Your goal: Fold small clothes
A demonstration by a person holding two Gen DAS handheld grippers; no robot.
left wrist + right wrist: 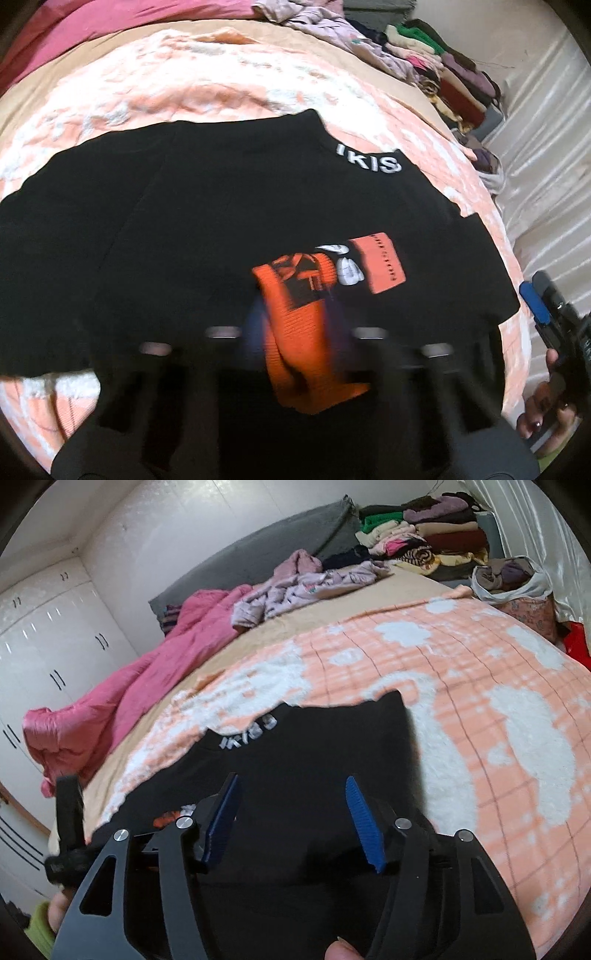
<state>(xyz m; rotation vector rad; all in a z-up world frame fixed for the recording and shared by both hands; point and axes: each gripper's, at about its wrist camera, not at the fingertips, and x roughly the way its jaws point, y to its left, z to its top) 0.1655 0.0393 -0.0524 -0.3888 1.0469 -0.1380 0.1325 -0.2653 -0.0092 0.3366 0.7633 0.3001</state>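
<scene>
Bed under a peach-and-white blanket carries a black T-shirt spread flat, with an orange and white print at its chest and white letters "IKIS" at the collar. Left gripper is blurred, clamped on a bunched orange fold of cloth. Right gripper hangs over the shirt, blue fingers wide apart, holding nothing.
</scene>
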